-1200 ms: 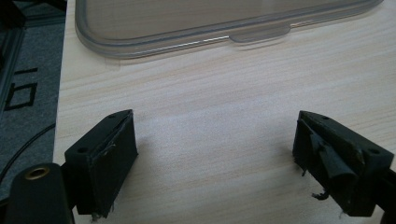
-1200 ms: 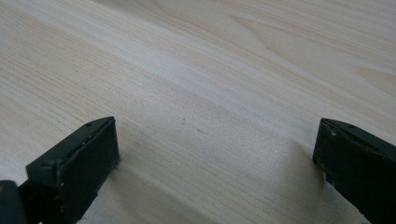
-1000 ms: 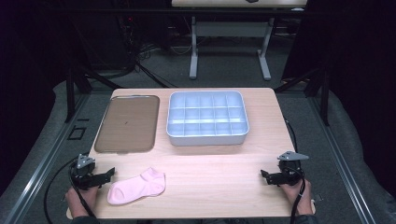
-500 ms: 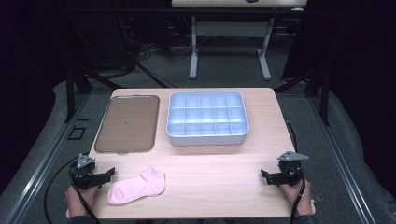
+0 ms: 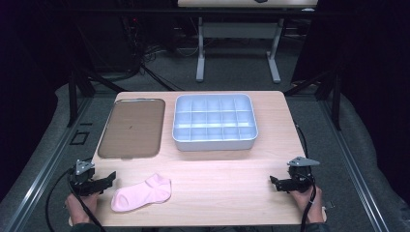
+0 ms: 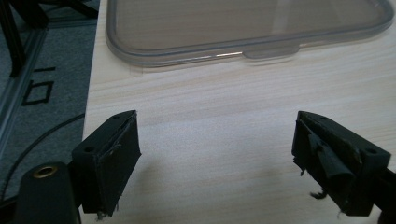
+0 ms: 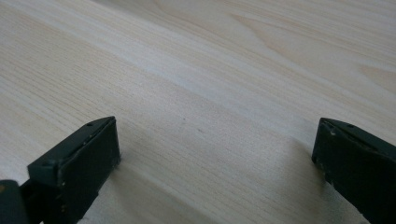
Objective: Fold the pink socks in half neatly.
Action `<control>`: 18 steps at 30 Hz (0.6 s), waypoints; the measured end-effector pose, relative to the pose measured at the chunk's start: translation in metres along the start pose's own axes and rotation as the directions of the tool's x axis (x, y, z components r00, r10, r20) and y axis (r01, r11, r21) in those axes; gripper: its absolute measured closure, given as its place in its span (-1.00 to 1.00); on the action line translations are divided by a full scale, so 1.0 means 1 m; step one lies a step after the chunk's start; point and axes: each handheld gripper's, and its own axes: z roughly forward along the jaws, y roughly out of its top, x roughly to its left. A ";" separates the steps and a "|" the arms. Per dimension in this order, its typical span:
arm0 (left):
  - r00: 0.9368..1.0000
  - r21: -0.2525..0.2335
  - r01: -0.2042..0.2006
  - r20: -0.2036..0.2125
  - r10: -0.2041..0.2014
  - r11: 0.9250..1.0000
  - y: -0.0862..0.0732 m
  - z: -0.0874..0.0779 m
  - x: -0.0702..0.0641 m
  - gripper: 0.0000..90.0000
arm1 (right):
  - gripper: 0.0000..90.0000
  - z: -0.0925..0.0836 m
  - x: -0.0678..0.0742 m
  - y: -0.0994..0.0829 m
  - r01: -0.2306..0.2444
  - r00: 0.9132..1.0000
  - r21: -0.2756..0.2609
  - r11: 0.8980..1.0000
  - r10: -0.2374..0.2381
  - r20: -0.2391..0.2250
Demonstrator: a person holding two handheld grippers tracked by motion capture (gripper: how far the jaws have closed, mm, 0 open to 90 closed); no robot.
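Note:
A pink sock (image 5: 142,193) lies flat on the wooden table near its front left. My left gripper (image 5: 107,180) rests at the table's front left corner, just left of the sock, open with bare wood between its jaws (image 6: 215,158). At the front right sits my right gripper (image 5: 274,182), also open over bare wood (image 7: 215,154). A grey divided tray (image 5: 214,140) with several compartments stands at the back middle. Its clear lid (image 5: 131,128) lies flat to the left of it, and the lid's near edge (image 6: 247,44) is ahead of the left jaws.
The table's left edge (image 6: 91,88) runs close beside the left gripper, with grey floor beyond. A person's hands hold both grippers at the front edge. Another table's legs (image 5: 199,48) stand on the floor behind.

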 end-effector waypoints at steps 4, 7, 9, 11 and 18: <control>1.000 -0.001 0.011 0.011 -0.011 1.000 0.008 -0.017 -0.003 -0.83 | -1.00 0.000 0.000 0.000 0.000 1.000 0.001 1.000 0.000 0.000; 0.999 -0.001 0.021 0.038 -0.021 1.000 0.012 -0.024 -0.008 -1.00 | -1.00 0.000 0.000 0.000 0.000 1.000 0.000 1.000 0.000 0.000; 0.998 -0.008 0.004 0.069 -0.003 1.000 0.016 -0.033 -0.021 -1.00 | -1.00 0.000 0.000 0.000 0.000 1.000 0.001 1.000 0.000 0.000; 0.997 -0.005 -0.017 0.080 0.017 1.000 0.019 -0.037 -0.032 -1.00 | -1.00 0.000 0.000 0.000 -0.001 1.000 0.000 1.000 0.001 0.000; 0.990 -0.008 -0.088 0.106 0.089 0.996 0.026 -0.053 -0.074 -1.00 | -1.00 0.000 0.000 0.000 0.000 1.000 0.000 1.000 0.000 0.000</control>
